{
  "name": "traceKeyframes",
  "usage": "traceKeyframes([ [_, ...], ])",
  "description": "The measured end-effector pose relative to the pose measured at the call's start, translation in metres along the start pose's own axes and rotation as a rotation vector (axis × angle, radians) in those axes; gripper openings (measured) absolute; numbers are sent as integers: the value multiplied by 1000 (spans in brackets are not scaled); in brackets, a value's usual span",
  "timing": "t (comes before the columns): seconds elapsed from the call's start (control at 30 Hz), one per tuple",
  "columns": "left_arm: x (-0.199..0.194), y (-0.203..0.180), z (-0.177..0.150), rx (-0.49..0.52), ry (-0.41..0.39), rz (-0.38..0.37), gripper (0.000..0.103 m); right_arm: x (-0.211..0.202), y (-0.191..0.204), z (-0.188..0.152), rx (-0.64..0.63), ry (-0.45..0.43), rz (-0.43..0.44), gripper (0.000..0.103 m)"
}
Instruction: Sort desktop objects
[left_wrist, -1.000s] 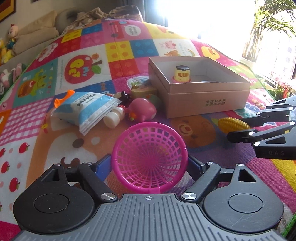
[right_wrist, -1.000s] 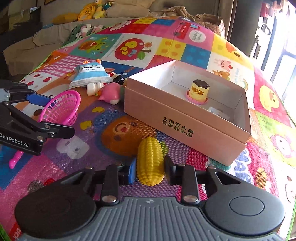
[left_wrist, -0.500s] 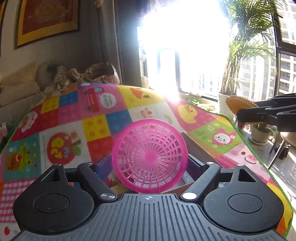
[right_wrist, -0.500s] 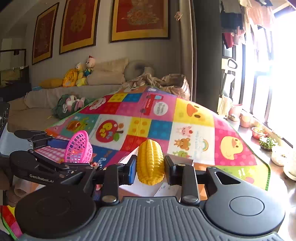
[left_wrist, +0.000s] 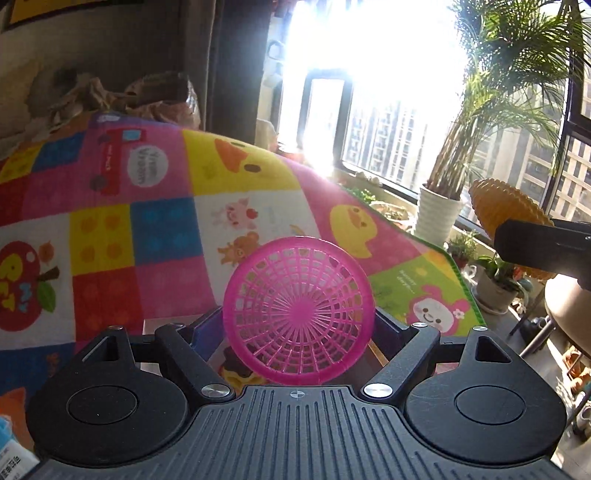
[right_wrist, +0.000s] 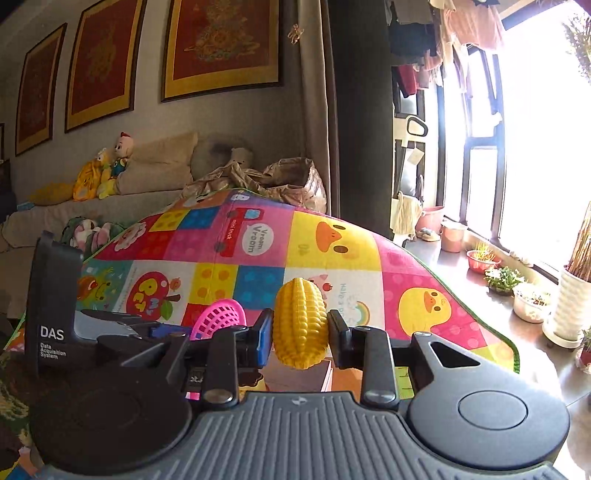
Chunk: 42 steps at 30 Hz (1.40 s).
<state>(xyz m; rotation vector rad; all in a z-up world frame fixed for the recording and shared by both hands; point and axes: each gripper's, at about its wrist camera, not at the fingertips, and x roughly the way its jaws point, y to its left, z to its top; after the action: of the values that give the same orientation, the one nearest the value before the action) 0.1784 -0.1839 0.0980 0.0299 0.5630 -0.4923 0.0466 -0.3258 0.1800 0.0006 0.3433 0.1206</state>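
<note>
Up above the colorful play mat (left_wrist: 159, 236), the left claw (left_wrist: 298, 328) holds the pink basket (left_wrist: 298, 312) tight. Beside it, the right claw (right_wrist: 300, 334) squeezes the yellow toy corn (right_wrist: 300, 323).

Your left gripper (left_wrist: 298, 332) is clamped on the pink basket (left_wrist: 297, 314), whose round mesh bottom faces the lens between the two fingers. Behind it the patchwork play mat (left_wrist: 166, 206) spreads out, cartoon ducks and all. At the right edge your right gripper (left_wrist: 543, 251) pokes in holding the toy corn (left_wrist: 502, 206) (only its tip shows), with a potted palm (left_wrist: 439, 218) by the bright window beyond.
</note>
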Motion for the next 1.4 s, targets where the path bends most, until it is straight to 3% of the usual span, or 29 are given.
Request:
traceKeyframes([
  [0.13, 32, -3, -9, 0, 115, -33, 89, 14, -8, -4, 17, 16, -4, 30],
  [0.23, 27, 2, -16, 12, 122, -17, 95, 20, -13, -10, 26, 25, -9, 30],
  [0.43, -31, 42, -18, -23, 65, 41, 98, 37, -16, -22, 72, 73, 8, 30],
  [0.53, -67, 64, -35, -30, 49, 116, 100, 49, -11, -26, 95, 113, 32, 30],
  [0.63, -97, 83, -62, -54, 58, 153, 100, 66, -1, -28, 156, 196, 112, 30],
  [0.73, -126, 102, -100, -67, 78, 211, 101, 79, 23, -35, 147, 260, 198, 31],
  [0.8, -138, 113, -123, -67, 96, 269, 101, 82, 50, -40, 78, 275, 192, 46],
  [0.83, -143, 119, -135, -67, 111, 294, 101, 82, 62, -42, 42, 274, 187, 47],
  [0.97, -159, 133, -168, -69, 137, 351, 101, 85, 109, -37, -49, 300, 244, 47],
  [1.1, -169, 131, -189, -6, 121, 436, 102, 91, 159, -29, -112, 332, 304, 46],
  [1.13, -170, 132, -193, -15, 121, 440, 102, 95, 169, -28, -120, 350, 314, 44],
  [1.17, -172, 134, -195, -37, 122, 433, 102, 102, 182, -27, -135, 378, 318, 35],
  [1.2, -175, 137, -195, -60, 116, 428, 102, 110, 192, -27, -153, 403, 311, 30],
  [1.3, -184, 139, -197, -114, 89, 405, 102, 146, 221, -31, -237, 459, 212, 27],
  [1.4, -184, 132, -200, -90, 76, 395, 102, 185, 240, -37, -320, 499, 108, 22],
])
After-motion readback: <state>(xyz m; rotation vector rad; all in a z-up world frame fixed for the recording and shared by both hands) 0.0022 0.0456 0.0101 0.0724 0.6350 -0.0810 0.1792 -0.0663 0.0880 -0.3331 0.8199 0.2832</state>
